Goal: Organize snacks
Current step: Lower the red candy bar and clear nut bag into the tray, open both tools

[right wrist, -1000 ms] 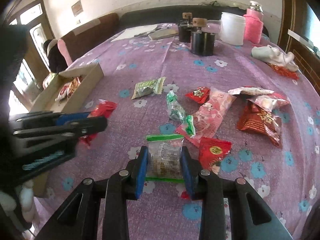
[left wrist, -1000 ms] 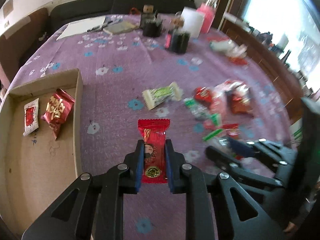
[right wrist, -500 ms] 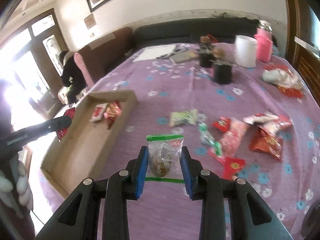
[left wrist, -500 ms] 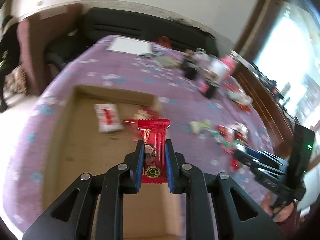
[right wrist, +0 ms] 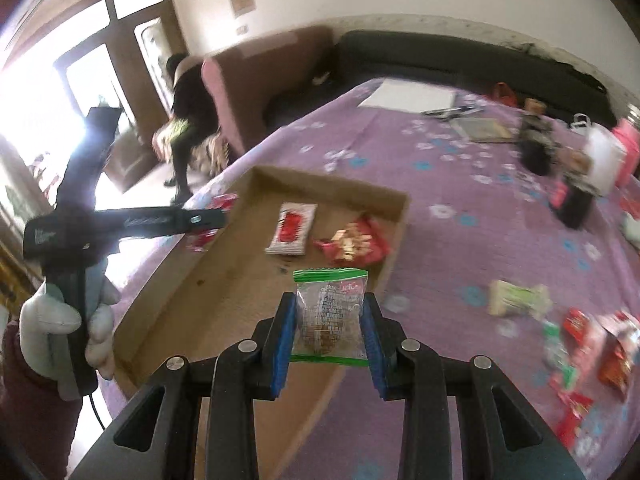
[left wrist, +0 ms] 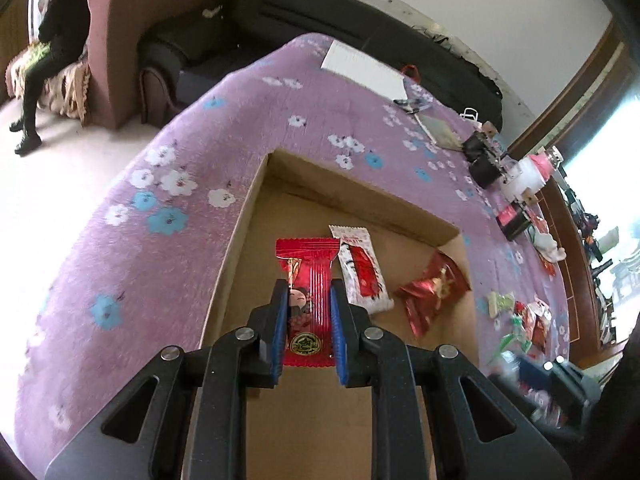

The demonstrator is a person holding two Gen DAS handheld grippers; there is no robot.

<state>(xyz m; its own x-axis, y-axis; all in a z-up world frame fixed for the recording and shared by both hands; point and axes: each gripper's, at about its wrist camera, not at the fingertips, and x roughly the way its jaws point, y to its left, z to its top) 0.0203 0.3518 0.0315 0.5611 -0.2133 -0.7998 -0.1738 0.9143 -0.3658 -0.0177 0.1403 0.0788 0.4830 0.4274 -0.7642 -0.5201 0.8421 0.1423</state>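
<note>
Red snack packet (left wrist: 308, 300) sits pinched in your left gripper (left wrist: 308, 312), jaws pressed on its sides, held over the cardboard box (left wrist: 240, 248) w/ a white-and-red packet (left wrist: 360, 272) & a crinkled red-gold packet (left wrist: 432, 292) lying inside. Your right gripper (right wrist: 330, 320) pinches a clear green-edged packet (right wrist: 330, 312) above the box's near end (box sits on the purple floral tablecloth (right wrist: 460, 200)). More loose snacks (right wrist: 592, 344) lie on the cloth to the right.

- Left gripper (left wrist: 308, 328): black linkage arms, silver pivot screws, blue pads lining the jaws.
- Right gripper (right wrist: 330, 334): same build.
- Left hand (right wrist: 64, 328): pale grey glove, maroon sleeve (right wrist: 36, 416).
</note>
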